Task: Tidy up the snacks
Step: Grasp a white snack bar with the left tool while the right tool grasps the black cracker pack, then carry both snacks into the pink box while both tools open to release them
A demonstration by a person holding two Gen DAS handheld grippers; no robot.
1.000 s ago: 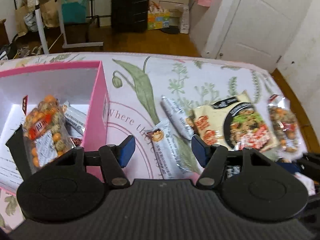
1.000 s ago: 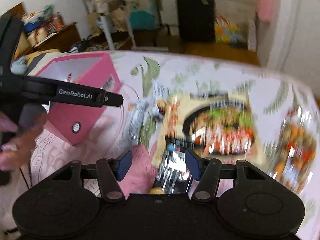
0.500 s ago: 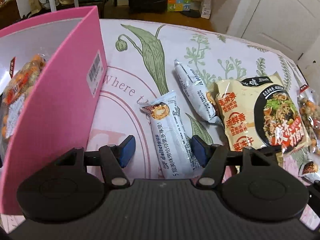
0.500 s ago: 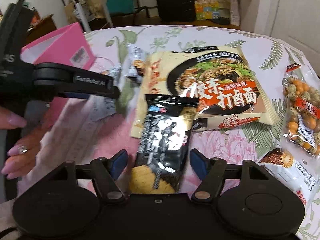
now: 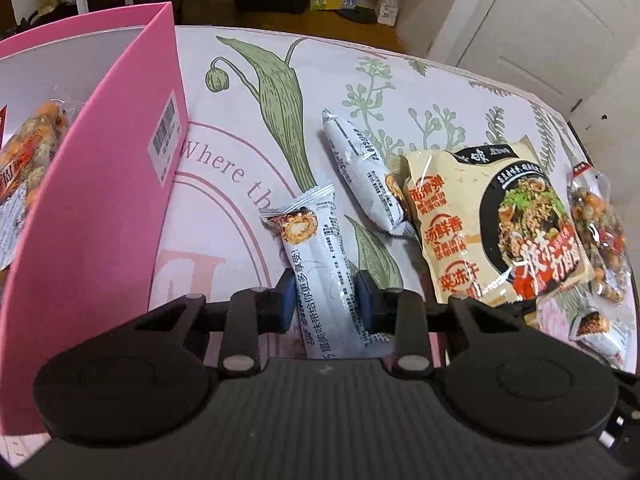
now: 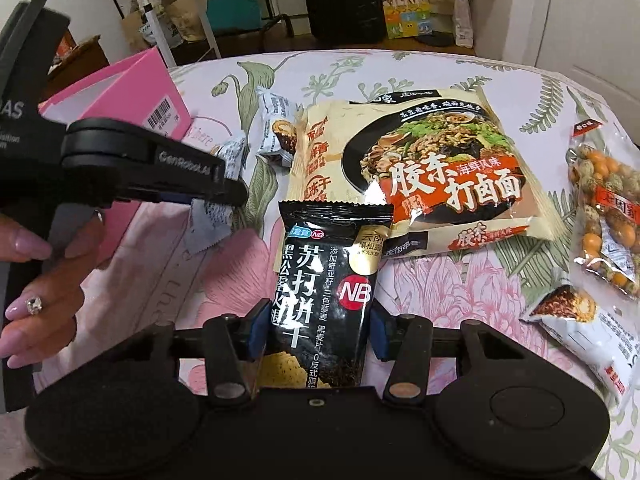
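Two grippers are clamping one packet each on the floral tablecloth (image 5: 256, 92), and all positions below are taken from the pink box (image 5: 100, 208).

Inside the box, a clear bag of coated nuts (image 5: 28, 160) is lying, cut off by the frame edge. The box wall is carrying a white barcode label (image 5: 165, 138); its digits are too small to read. Just right of the box, the cloth is showing the printed words "Where th", the remainder hidden by packets.

Further right, the left gripper (image 5: 324, 304) is holding its jaws closed, having just been closing, on a white snack stick (image 5: 326, 276) printed "delicious". In the right wrist view its arm is reading "GenRobot.AI". A second white stick (image 5: 362, 180) is lying beyond it.

Further right again, the right gripper (image 6: 316, 332) has just been closing and is pinching a black cracker packet (image 6: 324, 292) marked "NB". This packet is overlapping a beige noodle bag (image 6: 436, 168). Farthest from the box, another nut bag (image 6: 608, 216) is lying partly out of frame.
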